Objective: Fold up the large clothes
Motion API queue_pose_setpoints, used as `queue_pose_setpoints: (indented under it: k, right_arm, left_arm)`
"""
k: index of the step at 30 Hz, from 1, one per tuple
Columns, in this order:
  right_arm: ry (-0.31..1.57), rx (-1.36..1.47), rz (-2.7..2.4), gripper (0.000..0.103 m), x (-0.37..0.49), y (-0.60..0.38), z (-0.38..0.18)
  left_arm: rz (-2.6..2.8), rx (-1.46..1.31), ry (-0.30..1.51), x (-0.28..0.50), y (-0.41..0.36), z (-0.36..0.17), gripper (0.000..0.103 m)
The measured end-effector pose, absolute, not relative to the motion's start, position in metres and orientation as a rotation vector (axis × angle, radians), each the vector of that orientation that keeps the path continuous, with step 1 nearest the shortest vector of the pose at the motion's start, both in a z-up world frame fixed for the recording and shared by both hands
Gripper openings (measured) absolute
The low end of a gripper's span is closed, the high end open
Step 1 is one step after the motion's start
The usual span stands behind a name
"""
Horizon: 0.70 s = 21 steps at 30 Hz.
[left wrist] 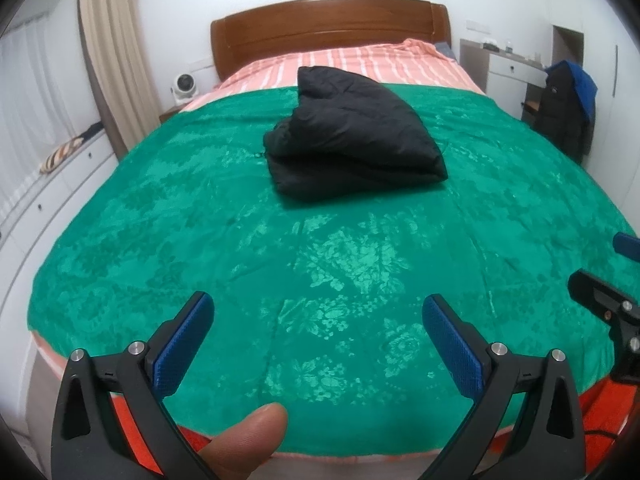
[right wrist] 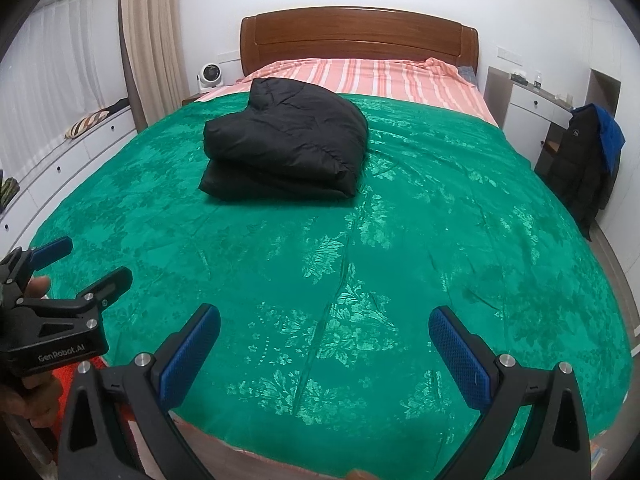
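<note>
A black puffy jacket (left wrist: 352,136) lies folded in a thick bundle on the green bedspread (left wrist: 240,240), toward the head of the bed; it also shows in the right wrist view (right wrist: 284,140). My left gripper (left wrist: 318,316) is open and empty above the foot of the bed, far from the jacket; it also shows at the left edge of the right wrist view (right wrist: 92,260). My right gripper (right wrist: 324,328) is open and empty, also at the foot of the bed; its fingers (left wrist: 600,292) show at the right edge of the left wrist view.
The green bedspread (right wrist: 440,240) covers most of the bed, with striped pink sheet (right wrist: 360,76) and wooden headboard (right wrist: 360,36) behind. White drawers (right wrist: 60,160) run along the left. A chair with dark coats (right wrist: 588,168) and a desk (right wrist: 532,100) stand at right.
</note>
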State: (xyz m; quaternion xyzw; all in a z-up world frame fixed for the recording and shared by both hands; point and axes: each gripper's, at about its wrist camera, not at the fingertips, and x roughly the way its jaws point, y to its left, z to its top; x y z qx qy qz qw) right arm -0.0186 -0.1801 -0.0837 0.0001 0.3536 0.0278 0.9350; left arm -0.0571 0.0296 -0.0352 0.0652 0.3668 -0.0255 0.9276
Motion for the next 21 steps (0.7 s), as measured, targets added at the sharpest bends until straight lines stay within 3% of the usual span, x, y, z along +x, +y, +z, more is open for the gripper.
queue_pose_setpoints:
  k: [21]
  right_arm:
    - [0.715,-0.009,0.086,0.103,-0.015,-0.172,-0.073]
  left_arm:
    - [-0.031,0.173,0.750,-0.057,0.032,-0.026,0.103]
